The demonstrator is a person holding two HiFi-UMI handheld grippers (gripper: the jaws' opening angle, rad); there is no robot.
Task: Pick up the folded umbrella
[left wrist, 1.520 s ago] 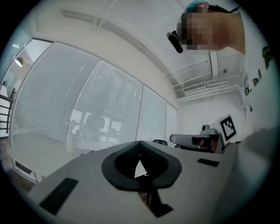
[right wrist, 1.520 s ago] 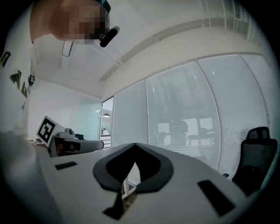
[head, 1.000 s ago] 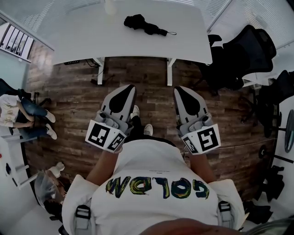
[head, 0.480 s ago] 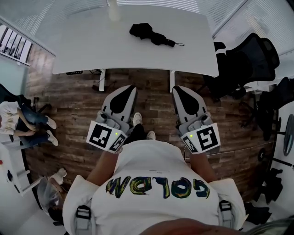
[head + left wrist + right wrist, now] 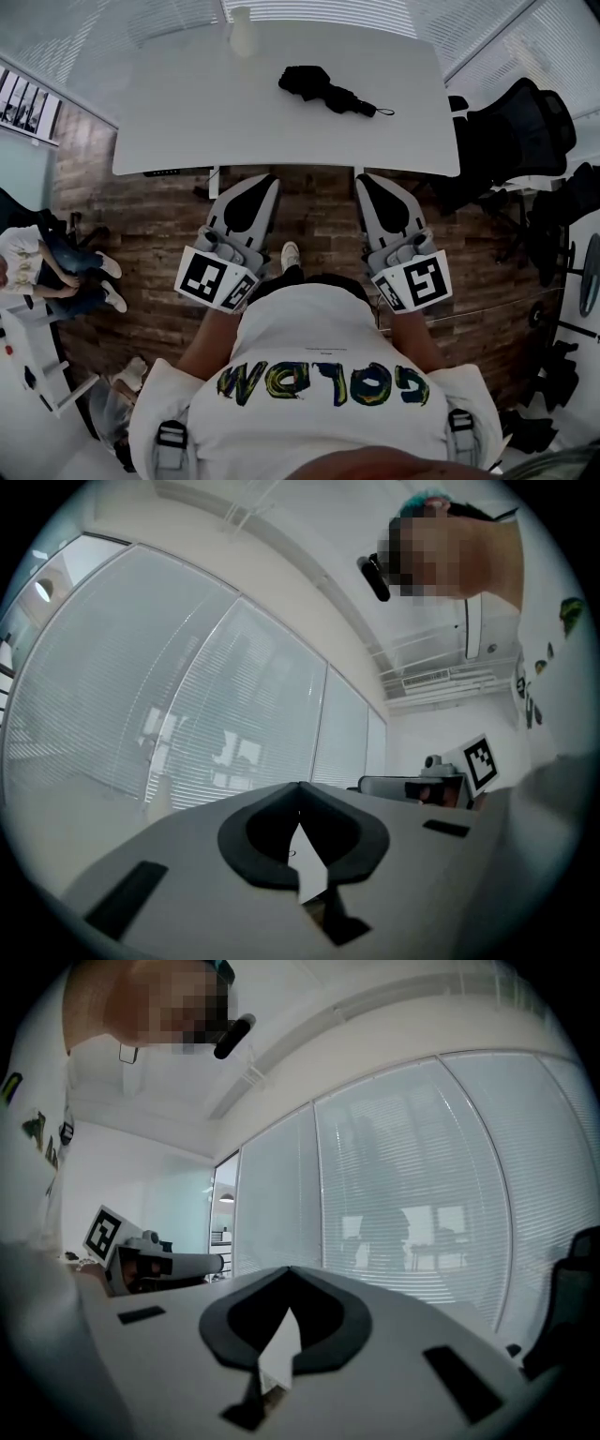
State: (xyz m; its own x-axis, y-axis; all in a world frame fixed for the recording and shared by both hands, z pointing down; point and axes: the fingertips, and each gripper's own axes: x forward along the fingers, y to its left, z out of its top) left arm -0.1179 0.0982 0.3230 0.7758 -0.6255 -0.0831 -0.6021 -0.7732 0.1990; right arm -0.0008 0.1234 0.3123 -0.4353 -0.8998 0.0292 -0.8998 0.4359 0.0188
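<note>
one crumpled black folded umbrella (image 5: 330, 91) lies on smooth white table (image 5: 187, 112).

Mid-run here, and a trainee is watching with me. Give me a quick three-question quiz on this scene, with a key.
1. True or false: the folded umbrella lies on the floor.
2. The right gripper has its jaws: A) shut and empty; B) shut on the umbrella; C) wide open.
3. Fill in: the umbrella's colour is ____.
Key: 1 false, it lies on the table. 2 A. 3 black.
</note>
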